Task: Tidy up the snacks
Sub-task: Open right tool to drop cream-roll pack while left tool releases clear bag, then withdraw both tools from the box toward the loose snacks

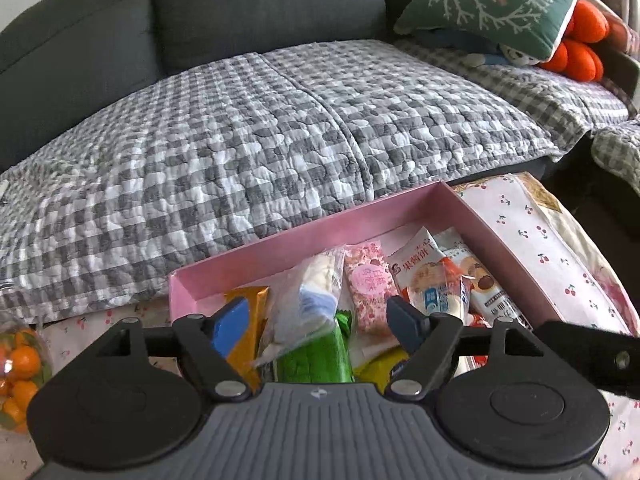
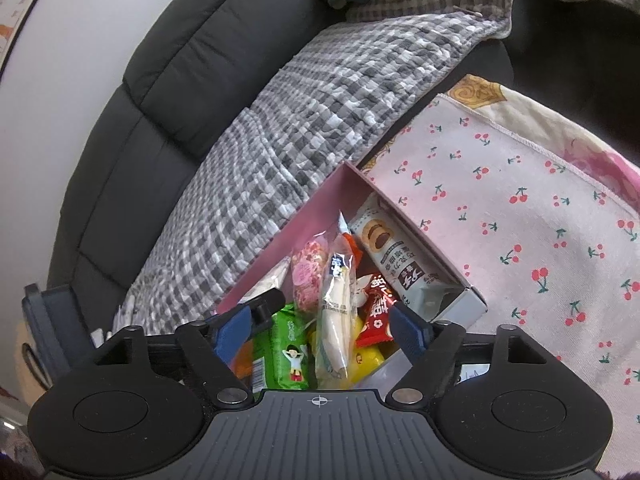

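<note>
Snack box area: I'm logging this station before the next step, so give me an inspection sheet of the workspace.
Surface: cherry-print cloth covers the table; the box sits on it.
Job's things: pink box, open, holds many wrapped snacks, among them a green pack, a red pack, a pink pack and a clear pack.
Clutter: bag of oranges at the left edge of the left view.
Grippers: left gripper open over the box, the clear pack between its fingers, not pinched; right gripper open over the box, holding nothing.
Cables: nothing seen.
Surroundings: grey sofa with checked quilt, green cushion.
</note>
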`<act>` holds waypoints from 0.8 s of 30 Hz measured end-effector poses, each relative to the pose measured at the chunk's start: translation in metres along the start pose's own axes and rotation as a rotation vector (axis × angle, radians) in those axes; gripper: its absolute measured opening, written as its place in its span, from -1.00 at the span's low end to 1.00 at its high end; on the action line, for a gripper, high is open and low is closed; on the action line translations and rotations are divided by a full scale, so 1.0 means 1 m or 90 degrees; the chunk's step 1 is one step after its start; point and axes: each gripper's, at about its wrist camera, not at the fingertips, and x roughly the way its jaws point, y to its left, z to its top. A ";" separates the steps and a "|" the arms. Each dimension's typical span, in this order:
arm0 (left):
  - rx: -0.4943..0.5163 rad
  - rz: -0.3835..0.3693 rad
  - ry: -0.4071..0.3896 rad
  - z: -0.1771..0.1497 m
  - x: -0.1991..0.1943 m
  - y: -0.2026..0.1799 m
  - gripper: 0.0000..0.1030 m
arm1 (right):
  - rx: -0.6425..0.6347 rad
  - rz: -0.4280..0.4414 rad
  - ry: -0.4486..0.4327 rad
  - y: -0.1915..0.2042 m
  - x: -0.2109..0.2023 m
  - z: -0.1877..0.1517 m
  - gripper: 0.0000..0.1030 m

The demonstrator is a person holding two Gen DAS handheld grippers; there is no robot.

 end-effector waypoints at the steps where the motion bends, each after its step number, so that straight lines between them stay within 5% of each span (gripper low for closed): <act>1: -0.005 0.000 -0.003 -0.001 -0.004 0.002 0.49 | -0.001 0.002 0.002 0.000 -0.002 0.000 0.55; 12: -0.056 0.017 -0.018 -0.032 -0.039 0.016 0.78 | -0.055 -0.016 0.014 0.007 -0.022 -0.003 0.57; 24: -0.080 0.021 -0.013 -0.078 -0.071 0.017 0.90 | -0.151 -0.048 0.050 0.017 -0.041 -0.025 0.58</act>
